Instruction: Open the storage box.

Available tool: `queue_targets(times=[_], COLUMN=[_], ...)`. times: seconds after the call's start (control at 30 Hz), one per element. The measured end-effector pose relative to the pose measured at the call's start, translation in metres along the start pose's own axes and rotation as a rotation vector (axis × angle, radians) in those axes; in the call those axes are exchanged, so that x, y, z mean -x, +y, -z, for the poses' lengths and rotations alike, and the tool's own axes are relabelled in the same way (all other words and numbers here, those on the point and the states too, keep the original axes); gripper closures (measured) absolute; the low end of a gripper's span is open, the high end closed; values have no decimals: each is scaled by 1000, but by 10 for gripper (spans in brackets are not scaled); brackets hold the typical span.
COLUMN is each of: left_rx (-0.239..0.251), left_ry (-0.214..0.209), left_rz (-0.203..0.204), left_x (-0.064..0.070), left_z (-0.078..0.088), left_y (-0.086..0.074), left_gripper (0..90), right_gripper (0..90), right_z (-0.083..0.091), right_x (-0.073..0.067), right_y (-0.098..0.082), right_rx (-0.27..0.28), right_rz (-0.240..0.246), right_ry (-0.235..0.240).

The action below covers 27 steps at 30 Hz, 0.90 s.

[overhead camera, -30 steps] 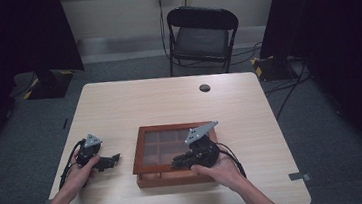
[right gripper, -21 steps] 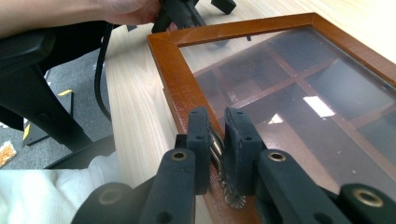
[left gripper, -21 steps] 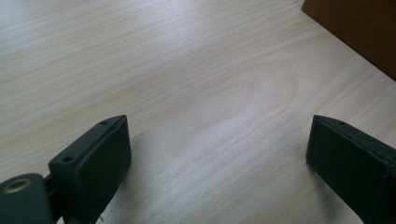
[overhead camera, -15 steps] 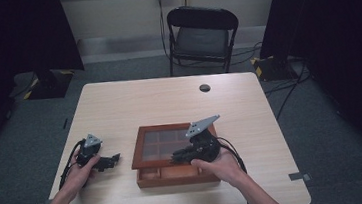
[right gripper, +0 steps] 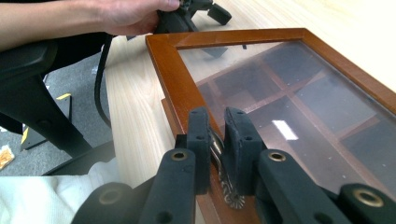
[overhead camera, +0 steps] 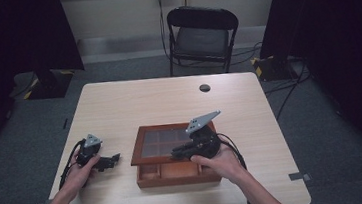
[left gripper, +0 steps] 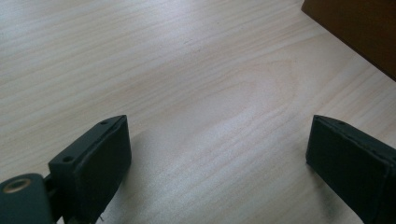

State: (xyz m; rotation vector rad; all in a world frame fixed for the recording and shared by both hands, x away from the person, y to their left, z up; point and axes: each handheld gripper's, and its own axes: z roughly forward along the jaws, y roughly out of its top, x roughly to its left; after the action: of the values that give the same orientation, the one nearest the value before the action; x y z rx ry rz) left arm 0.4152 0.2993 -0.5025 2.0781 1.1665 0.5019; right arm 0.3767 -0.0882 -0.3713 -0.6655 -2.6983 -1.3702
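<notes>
Pale wood surface [overhead camera: 119,108], chair behind. Right tongs [right gripper: 218,140] clenched on the knob at the front edge of the glass lid [overhead camera: 172,140], raising it off the wooden box [overhead camera: 176,175] mid-surface. Left tongs [left gripper: 219,154] released, resting nearby. Next, prob.: swing lid fully back w/o slipping.

Reddish-brown wooden box with glass-paned lid [overhead camera: 174,155]; pale wood-grain worktop [overhead camera: 159,104]; black gripper fingers [right gripper: 238,140]; black folding chair [overhead camera: 200,35]; grey carpet floor [overhead camera: 317,134].
</notes>
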Motion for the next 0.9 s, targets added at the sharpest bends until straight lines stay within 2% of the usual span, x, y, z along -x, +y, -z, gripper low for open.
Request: queue_targets(times=[0.33,0.9], left_rx=[0,1], left_ry=[0,0], left_rz=[0,1], left_x=[0,0], left_z=[0,0], left_y=[0,0], left_gripper=[61,61], right_gripper=[810,809], right_z=[6,10], right_x=[2,4], right_y=[9,15], right_rx=[24,32], right_rz=[1,-10], right_ry=[-14,-15])
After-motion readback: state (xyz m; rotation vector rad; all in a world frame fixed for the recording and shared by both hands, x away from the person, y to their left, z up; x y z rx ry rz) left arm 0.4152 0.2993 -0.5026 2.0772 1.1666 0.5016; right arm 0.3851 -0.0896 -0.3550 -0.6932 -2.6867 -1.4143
